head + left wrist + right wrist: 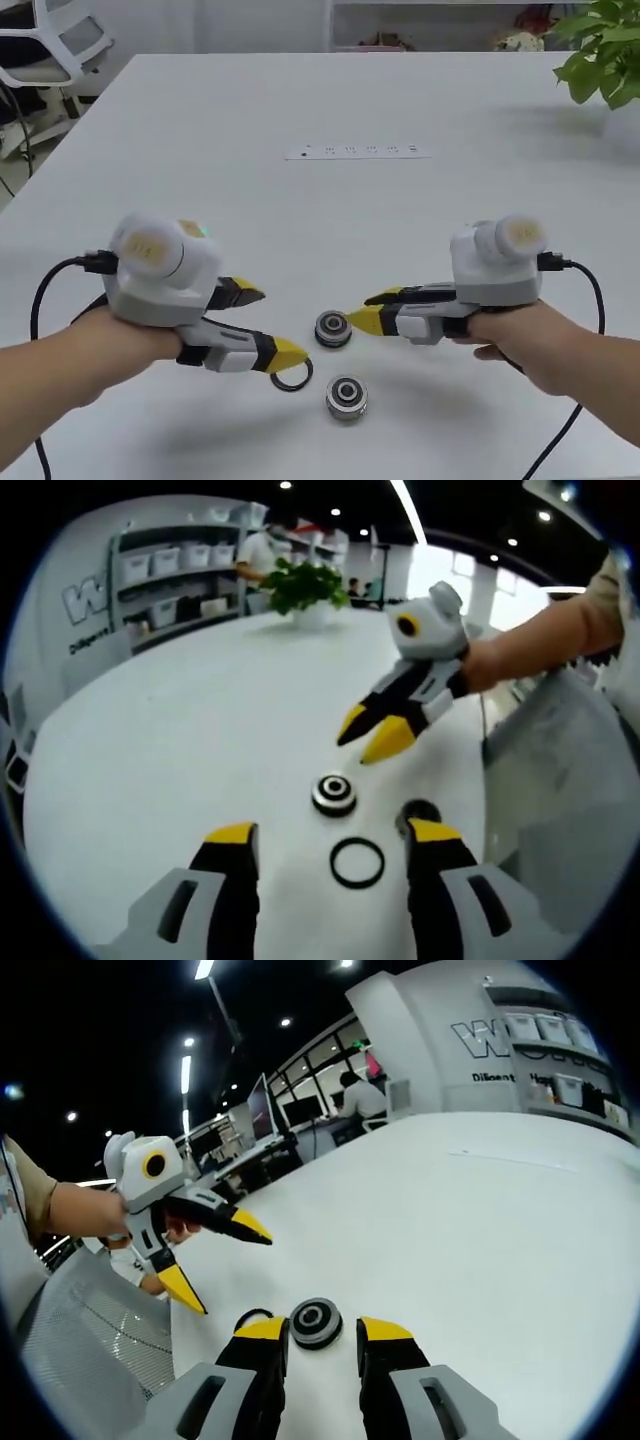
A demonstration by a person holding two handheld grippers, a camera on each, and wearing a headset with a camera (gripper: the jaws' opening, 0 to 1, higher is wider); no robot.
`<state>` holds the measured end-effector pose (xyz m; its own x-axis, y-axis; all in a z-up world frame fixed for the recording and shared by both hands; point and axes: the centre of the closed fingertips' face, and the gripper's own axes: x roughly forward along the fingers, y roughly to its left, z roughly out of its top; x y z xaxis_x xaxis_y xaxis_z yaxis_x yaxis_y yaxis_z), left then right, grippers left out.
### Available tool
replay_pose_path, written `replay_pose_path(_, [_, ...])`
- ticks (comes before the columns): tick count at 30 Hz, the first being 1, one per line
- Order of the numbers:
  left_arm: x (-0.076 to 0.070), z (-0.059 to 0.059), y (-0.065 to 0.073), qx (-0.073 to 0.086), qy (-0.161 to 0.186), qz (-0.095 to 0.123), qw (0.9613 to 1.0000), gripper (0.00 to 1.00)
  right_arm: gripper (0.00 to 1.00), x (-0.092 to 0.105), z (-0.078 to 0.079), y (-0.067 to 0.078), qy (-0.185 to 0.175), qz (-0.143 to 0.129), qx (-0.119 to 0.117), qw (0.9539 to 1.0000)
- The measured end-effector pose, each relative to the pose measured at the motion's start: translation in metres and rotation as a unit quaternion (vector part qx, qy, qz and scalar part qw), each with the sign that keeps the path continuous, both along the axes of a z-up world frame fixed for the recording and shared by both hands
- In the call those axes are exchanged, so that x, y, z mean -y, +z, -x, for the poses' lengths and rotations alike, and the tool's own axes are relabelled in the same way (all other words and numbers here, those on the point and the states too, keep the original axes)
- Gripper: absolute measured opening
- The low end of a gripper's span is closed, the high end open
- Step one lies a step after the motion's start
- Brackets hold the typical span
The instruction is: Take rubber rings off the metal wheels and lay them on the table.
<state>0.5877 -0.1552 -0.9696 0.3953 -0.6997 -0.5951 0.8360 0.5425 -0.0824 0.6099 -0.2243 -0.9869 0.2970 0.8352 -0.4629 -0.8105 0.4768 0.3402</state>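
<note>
Head view had both hand-held tools low over the white worktop [330, 210], angled inward toward a small cluster of parts between them. One thin black rubber ring [291, 376] lay flat on the worktop, free of any wheel, just below the left tool [270, 324]. That tool's yellow-tipped jaws stood wide apart with nothing between them, released, which fits a ring already laid down. In the left gripper view the ring sat on the surface between those spread jaws, clear of both.

The farther round metal wheel [333, 329], silver with a dark outer band, lay flat just beside the right tool [362, 309]. That tool's jaws were parted by a narrow gap and held nothing. In the right gripper view the wheel lay just ahead of the tips, lined up with the gap, probably so the jaws could close on its rim or steady it. The nearer metal wheel [346, 396] lay close by the ring, apart from both tools. Whether either wheel carried a ring could not be told for certain, though the farther one's dark band suggested it did.
</note>
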Motion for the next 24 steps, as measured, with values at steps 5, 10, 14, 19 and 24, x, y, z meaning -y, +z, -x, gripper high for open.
replay_pose_path(5, [0.005, -0.003, -0.004, -0.003, -0.005, -0.002, 1.0000, 0.57, 0.25, 0.001, 0.005, -0.010, 0.017, 0.021, 0.008, 0.9996])
replay_pose_path(10, [0.008, -0.008, -0.007, -0.006, -0.005, 0.002, 1.0000, 0.53, 0.25, -0.001, 0.009, -0.019, 0.041, 0.041, 0.019, 0.9981])
replay_pose_path(14, [0.014, -0.010, -0.010, -0.010, -0.006, 0.004, 0.9999, 0.49, 0.24, -0.005, 0.012, -0.024, 0.052, 0.048, 0.025, 0.9972])
replay_pose_path(19, [0.022, -0.011, -0.014, -0.010, -0.011, 0.004, 0.9999, 0.45, 0.22, -0.009, 0.013, -0.026, 0.061, 0.053, 0.030, 0.9963])
replay_pose_path(24, [0.033, -0.011, -0.015, -0.012, -0.015, 0.007, 0.9998, 0.41, 0.20, -0.010, 0.011, -0.028, 0.059, 0.056, 0.037, 0.9960])
